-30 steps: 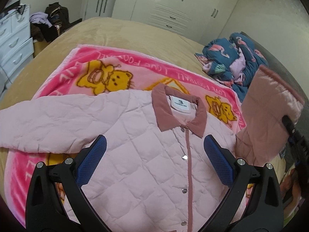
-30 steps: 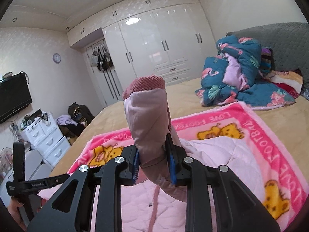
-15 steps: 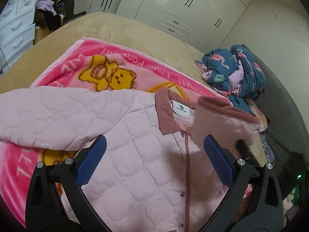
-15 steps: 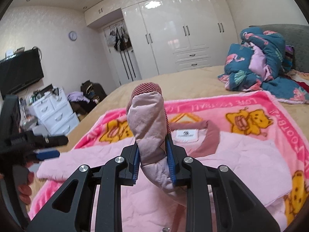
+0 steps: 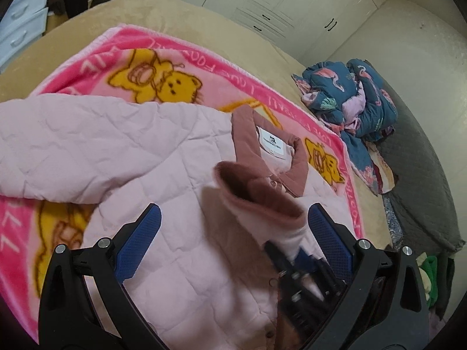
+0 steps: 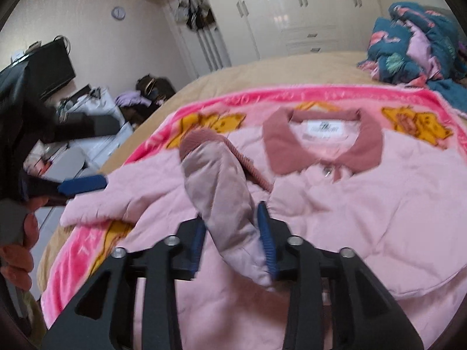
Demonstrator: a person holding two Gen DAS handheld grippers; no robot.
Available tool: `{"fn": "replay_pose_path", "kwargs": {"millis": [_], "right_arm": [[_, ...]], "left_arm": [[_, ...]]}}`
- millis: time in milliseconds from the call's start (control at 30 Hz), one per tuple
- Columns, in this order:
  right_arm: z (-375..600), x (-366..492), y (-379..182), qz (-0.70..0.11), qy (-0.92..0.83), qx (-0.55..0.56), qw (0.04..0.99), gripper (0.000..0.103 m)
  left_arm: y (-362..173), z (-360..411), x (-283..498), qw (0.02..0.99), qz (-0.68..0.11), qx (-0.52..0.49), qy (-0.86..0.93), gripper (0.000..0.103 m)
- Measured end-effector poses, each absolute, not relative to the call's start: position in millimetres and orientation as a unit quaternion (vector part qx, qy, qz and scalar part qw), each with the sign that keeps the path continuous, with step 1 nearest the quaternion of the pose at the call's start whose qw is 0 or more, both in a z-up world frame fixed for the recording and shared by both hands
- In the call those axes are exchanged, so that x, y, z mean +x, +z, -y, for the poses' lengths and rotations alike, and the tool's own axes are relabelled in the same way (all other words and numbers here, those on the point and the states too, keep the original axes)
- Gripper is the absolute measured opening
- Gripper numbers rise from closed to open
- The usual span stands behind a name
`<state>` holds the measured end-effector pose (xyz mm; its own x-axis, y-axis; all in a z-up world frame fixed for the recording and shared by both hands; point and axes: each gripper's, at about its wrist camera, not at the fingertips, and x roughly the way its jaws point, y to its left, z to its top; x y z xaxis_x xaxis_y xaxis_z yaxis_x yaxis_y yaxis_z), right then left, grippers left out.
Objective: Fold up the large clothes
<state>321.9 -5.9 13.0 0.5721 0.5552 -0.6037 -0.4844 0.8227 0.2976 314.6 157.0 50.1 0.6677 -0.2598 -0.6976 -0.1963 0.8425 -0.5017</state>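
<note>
Jacket [image 6: 364, 204] of pink quilting lies face up on the pink bear-print blanket [image 5: 163, 55], spread on the tan bed [image 5: 219, 26]. Its long axis runs away from both cameras, with the dusty-rose collar [image 6: 321, 143] at the far end, towards the white wardrobes [image 6: 292, 8]. A second ago the right sleeve [image 6: 219, 198] stood up off to the side, pinched tight; it now lies low across the chest, cuff [image 5: 256, 192] towards the collar. The right gripper [image 6: 233, 239] has just been opening: the sleeve sits between its blue pads, which seem no longer to press it, though blur makes this uncertain. The left gripper [image 5: 233, 233] hovers wide apart over the jacket front, gripping nothing. The other sleeve [image 5: 87, 145] stretches out leftward.
</note>
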Motion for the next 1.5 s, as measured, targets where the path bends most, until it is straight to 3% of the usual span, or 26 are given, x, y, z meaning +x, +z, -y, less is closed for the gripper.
{"fn": "replay_pose_path", "kwargs": {"millis": [67, 133, 233, 333, 700, 1000, 1033, 1133, 1200, 1300, 1500], "right_arm": [[0.5, 315.8, 7.9, -0.369, 0.305, 0.046, 0.876, 0.050], [0.9, 313.6, 7.0, -0.380, 0.313, 0.047, 0.869, 0.067], [2.4, 302.6, 7.7, -0.384, 0.324, 0.050, 0.863, 0.081], [13.9, 294.5, 12.6, -0.388, 0.333, 0.065, 0.857, 0.085], [96.7, 274.9, 34.1, -0.374, 0.276, 0.083, 0.881, 0.086], [159.6, 258.8, 33.5, -0.367, 0.201, 0.093, 0.903, 0.086], [166.6, 256.3, 31.9, -0.367, 0.194, 0.097, 0.905, 0.086], [184.5, 251.2, 26.1, -0.373, 0.176, 0.104, 0.905, 0.086], [195.0, 249.9, 22.7, -0.378, 0.163, 0.108, 0.905, 0.086], [210.2, 249.0, 19.4, -0.382, 0.155, 0.121, 0.903, 0.086], [229.5, 246.8, 22.6, -0.377, 0.147, 0.144, 0.903, 0.086]], "left_arm": [[47.2, -155.6, 314.7, 0.868, -0.410, -0.281, -0.017, 0.094], [42.5, -154.1, 314.3, 0.865, -0.414, -0.284, -0.019, 0.094], [34.9, -151.9, 314.2, 0.857, -0.426, -0.288, -0.023, 0.094], [26.2, -153.7, 313.1, 0.852, -0.436, -0.290, -0.021, 0.094], [-26.3, -139.9, 314.9, 0.804, -0.488, -0.336, -0.050, 0.094], [-52.4, -104.6, 314.8, 0.805, -0.509, -0.299, -0.061, 0.092], [-53.7, -101.4, 315.3, 0.808, -0.509, -0.290, -0.063, 0.089], [-55.3, -92.9, 314.9, 0.826, -0.508, -0.237, -0.047, 0.059], [-52.4, -92.7, 313.7, 0.833, -0.504, -0.224, -0.050, 0.034], [-37.0, -92.3, 315.7, 0.845, -0.490, -0.206, -0.057, 0.015], [31.6, -82.1, 325.3, 0.885, -0.426, -0.170, -0.081, 0.009]]}}
